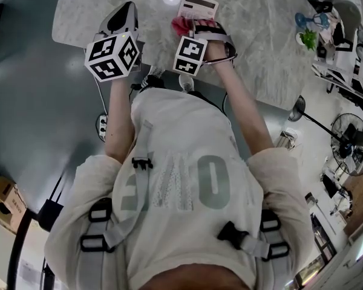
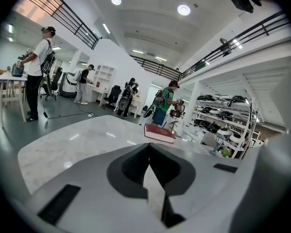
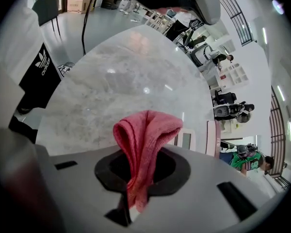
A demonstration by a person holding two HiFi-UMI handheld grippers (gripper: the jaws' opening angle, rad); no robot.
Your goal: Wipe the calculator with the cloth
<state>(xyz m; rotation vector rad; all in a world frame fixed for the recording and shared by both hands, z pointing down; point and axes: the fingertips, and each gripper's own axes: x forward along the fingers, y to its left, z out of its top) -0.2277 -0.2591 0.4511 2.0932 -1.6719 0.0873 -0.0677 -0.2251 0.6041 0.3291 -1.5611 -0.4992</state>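
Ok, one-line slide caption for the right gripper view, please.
Right hand-held gripper clamps a folded pink cloth over the marble table, the calculator just beyond it.

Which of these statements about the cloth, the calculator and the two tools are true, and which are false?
1. The right tool grips a pink cloth. True.
2. The left tool has its jaws wide apart. False: they are together, with nothing between them.
3. The calculator lies on the marble table. True.
4. The pink cloth lies spread over the calculator. False: it is bunched in the right tool, and the calculator's display is uncovered.
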